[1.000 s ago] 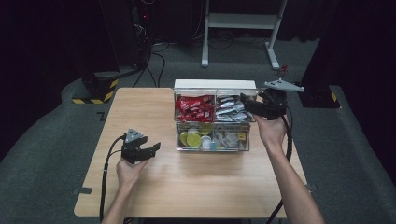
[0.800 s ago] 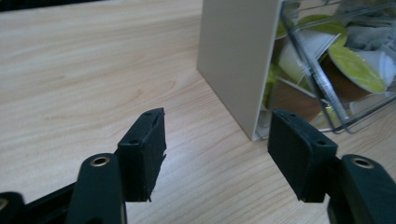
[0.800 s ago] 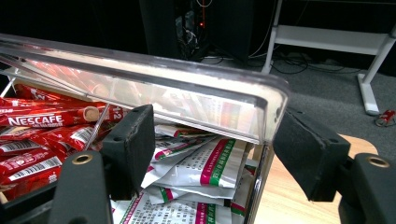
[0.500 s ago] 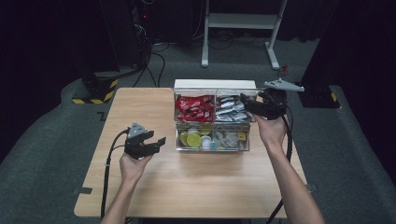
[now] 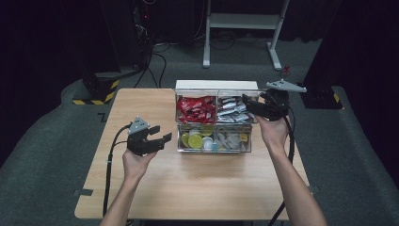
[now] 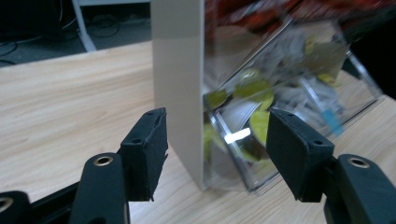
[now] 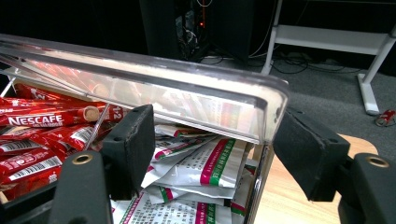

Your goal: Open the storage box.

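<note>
High view: clear organizer box [image 5: 214,122] sits mid-table [image 5: 141,188], four compartments w/ red sachets [image 5: 195,108], white packets [image 5: 230,106], yellow-green pods [image 5: 194,139]. Right claw [image 5: 249,102] is at the box's back-right corner, where the clear lid [image 7: 140,88] sits between its half-open jaws; can't tell if the pads press on it. Judgement: lid is being lifted, so keep the pull slow and level so the box doesn't slide. Left claw [image 5: 162,137] hangs just left of the box, jaws wide apart, empty; its jaws have just been closing a bit. Could steady the box's side wall.
</note>
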A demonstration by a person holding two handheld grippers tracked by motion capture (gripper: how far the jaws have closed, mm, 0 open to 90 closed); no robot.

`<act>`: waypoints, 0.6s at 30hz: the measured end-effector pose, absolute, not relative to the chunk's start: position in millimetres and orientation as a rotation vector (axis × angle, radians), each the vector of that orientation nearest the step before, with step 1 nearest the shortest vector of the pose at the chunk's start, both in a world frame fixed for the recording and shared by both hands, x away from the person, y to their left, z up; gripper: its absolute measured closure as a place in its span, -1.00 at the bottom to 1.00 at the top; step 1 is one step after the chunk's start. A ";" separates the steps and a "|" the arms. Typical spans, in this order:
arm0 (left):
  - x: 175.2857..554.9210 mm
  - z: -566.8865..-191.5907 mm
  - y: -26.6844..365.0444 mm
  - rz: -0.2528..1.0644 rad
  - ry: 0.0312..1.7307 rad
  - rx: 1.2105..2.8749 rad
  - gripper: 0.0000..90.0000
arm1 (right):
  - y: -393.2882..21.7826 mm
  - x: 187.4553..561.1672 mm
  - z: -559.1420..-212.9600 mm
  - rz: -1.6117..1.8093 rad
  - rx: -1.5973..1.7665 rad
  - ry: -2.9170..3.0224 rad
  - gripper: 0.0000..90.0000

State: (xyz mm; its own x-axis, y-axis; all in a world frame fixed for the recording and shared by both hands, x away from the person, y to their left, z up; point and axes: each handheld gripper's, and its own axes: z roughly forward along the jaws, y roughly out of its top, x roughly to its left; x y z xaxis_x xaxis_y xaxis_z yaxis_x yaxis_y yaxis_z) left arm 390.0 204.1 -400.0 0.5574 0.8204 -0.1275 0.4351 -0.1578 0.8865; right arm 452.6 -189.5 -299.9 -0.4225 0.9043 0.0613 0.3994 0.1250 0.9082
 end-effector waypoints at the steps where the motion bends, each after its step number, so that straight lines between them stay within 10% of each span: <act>1: 389.8 -398.0 203.3 0.478 1.033 1.780 -0.13 | -189.5 452.6 -300.0 1.267 1.255 1.888 -0.34; 18: 394.9 -357.5 187.5 0.498 0.965 1.760 0.01 | -189.8 453.3 -298.7 1.263 1.262 1.900 -0.34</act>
State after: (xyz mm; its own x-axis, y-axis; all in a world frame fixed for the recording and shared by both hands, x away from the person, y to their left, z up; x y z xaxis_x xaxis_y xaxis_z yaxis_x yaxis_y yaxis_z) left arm 394.9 187.5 -357.5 0.5926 0.7983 -0.1073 0.3745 -0.1552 0.9141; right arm 453.3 -189.8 -298.7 -0.4247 0.9030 0.0652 0.4099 0.1276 0.9031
